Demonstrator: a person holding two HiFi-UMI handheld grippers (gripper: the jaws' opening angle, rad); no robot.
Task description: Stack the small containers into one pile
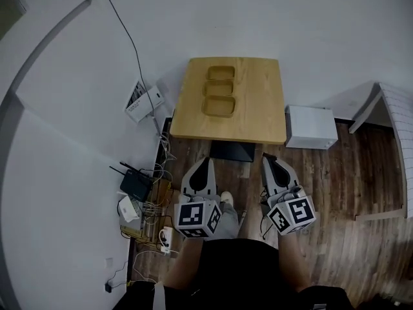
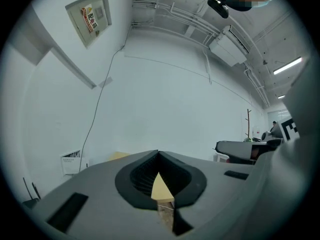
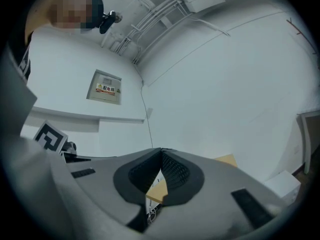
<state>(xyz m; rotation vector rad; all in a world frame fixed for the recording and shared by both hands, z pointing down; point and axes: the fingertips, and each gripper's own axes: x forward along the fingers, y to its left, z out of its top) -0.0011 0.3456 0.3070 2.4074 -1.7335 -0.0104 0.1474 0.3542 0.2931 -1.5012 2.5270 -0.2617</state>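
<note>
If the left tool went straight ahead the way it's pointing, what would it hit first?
Most likely the near edge of the wooden table; nothing shows between it and the left tool. Depth is unclear, so it might instead pass just over the top toward the nearest container.

The left gripper (image 1: pixel 206 161) and right gripper (image 1: pixel 267 158) are grey (each carries a black-and-white marker cube (image 1: pixel 197 218)), the person's top (image 1: pixel 235 270) black

the right half of the wooden table (image 1: pixel 258 102) at upper centre lies bare, while three small containers (image 1: pixel 220 90) stand in a row down its left-centre. a white box (image 1: pixel 310 126) sits just beside the table's right edge. a router (image 1: pixel 135 185) with tangled cables (image 1: pixel 153 213) crowds the lower left, and the wood floor (image 1: pixel 361 192) at right is open.
</note>
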